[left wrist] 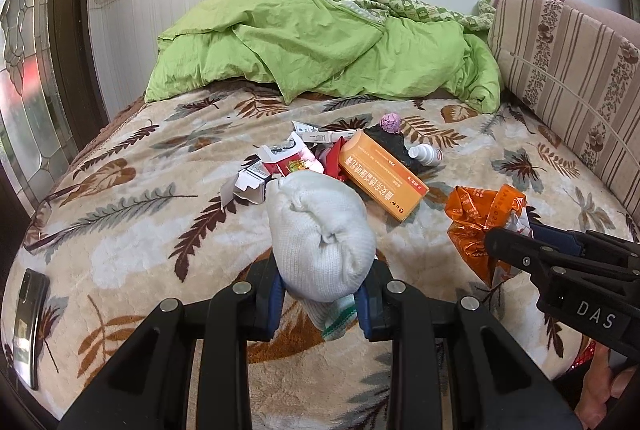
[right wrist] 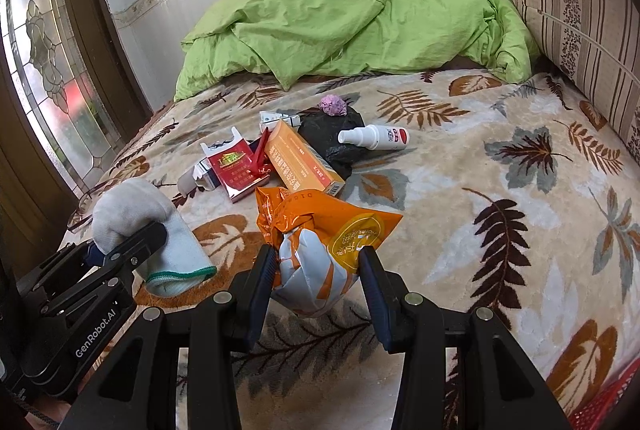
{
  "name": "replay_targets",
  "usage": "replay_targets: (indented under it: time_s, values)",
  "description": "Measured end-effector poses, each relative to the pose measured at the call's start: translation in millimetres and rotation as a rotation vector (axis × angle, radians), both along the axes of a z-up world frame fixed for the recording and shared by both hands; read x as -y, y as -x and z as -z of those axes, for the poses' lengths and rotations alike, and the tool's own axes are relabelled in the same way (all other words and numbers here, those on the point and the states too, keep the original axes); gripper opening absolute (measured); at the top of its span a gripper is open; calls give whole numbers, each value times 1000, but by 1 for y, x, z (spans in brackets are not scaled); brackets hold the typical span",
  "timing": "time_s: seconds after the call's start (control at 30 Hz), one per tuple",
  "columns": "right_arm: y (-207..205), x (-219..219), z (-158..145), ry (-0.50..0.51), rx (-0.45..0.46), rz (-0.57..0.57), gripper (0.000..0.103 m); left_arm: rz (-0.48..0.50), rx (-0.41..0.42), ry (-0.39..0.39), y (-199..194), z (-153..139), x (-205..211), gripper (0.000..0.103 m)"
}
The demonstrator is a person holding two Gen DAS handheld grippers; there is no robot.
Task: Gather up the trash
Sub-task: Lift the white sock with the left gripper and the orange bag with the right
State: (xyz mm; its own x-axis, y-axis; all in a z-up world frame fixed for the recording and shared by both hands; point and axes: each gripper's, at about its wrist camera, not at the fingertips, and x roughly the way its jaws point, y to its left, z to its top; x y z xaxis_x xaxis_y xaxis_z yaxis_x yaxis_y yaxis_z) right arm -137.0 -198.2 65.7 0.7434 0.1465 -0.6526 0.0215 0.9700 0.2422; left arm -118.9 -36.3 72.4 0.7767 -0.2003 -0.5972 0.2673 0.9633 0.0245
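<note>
sock (left wrist: 320,242) white knit cloth, matt | wrapper (right wrist: 320,234) orange crinkled glossy foil-plastic | blanket (left wrist: 132,230) plush fuzzy fleece | box (left wrist: 380,178) smooth cardboard | gripper fingers (right wrist: 260,282) matt black plastic

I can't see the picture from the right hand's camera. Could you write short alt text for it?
The right gripper holds a crumpled orange snack wrapper above a leaf-patterned blanket on a bed. At left, the left gripper clamps a white sock. Behind lie an orange box, a red cigarette pack and a white spray bottle.
</note>
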Motion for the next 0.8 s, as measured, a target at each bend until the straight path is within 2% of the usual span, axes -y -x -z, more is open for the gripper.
replay_targets:
  time_s: [0.8]
  values:
    - [8,-1,-5,-17,21,0,46,-2,2,-5,1,0,4,28]
